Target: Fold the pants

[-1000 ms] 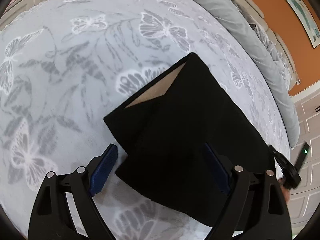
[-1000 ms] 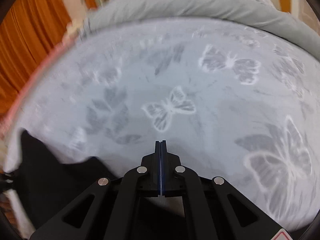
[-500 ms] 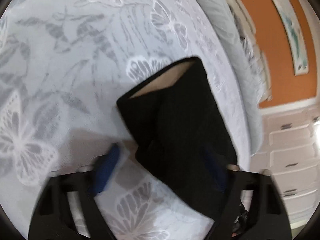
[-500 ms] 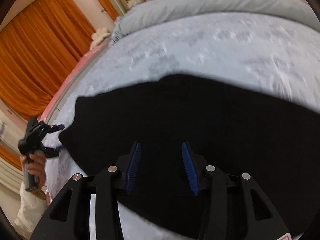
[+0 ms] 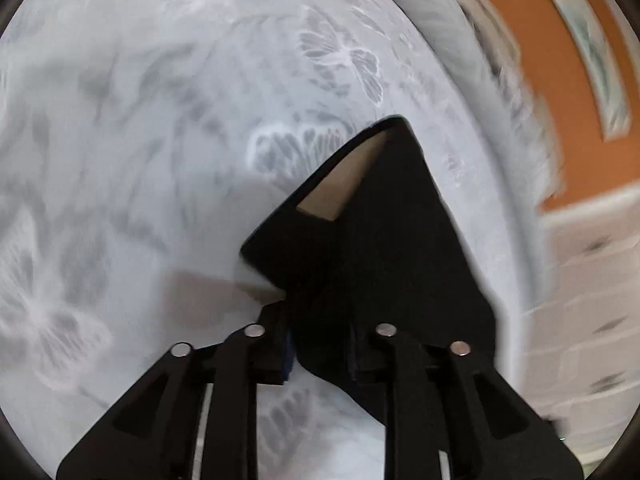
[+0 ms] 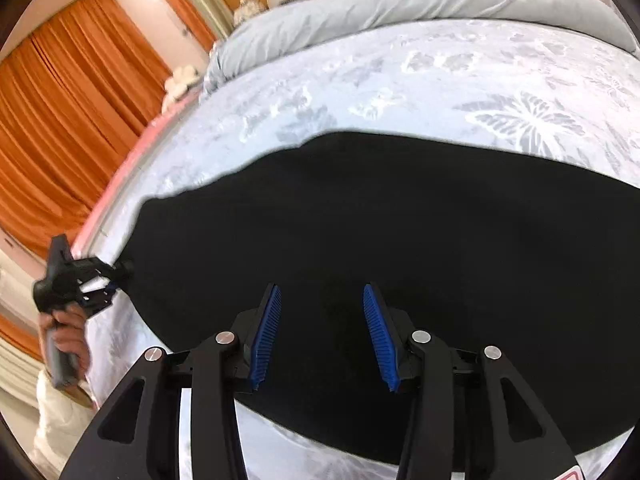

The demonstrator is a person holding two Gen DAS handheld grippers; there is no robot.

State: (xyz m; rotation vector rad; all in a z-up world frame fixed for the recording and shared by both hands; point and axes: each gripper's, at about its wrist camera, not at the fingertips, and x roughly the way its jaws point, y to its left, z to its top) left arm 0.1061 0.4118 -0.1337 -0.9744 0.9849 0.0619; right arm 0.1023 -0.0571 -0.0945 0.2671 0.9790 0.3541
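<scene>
Black soft-cloth pants [image 6: 360, 248] lie flat on the pale butterfly-print bed [image 6: 440, 72], a corner bunched between the closing fingers of the left gripper [image 5: 320, 344], while the right gripper [image 6: 320, 332] hovers released above them, probably needing its own edge hold before folding.

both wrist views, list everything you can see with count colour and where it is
pants: one, black, spread on the bed, one end pinched in the left gripper
bedspread: one, pale grey with butterfly print, under the pants
duvet: one, plain grey, bunched along the far edge of the bed
curtains: orange, far left of the right wrist view
wall: orange, behind the bed
picture: one, pale, blurred, on the wall
drawers: whitish, right of the bed, blurred
left gripper: black, closing with pants cloth between its pads
right gripper: black, blue pads apart over the pants
hand: one, holding the left gripper's handle
</scene>
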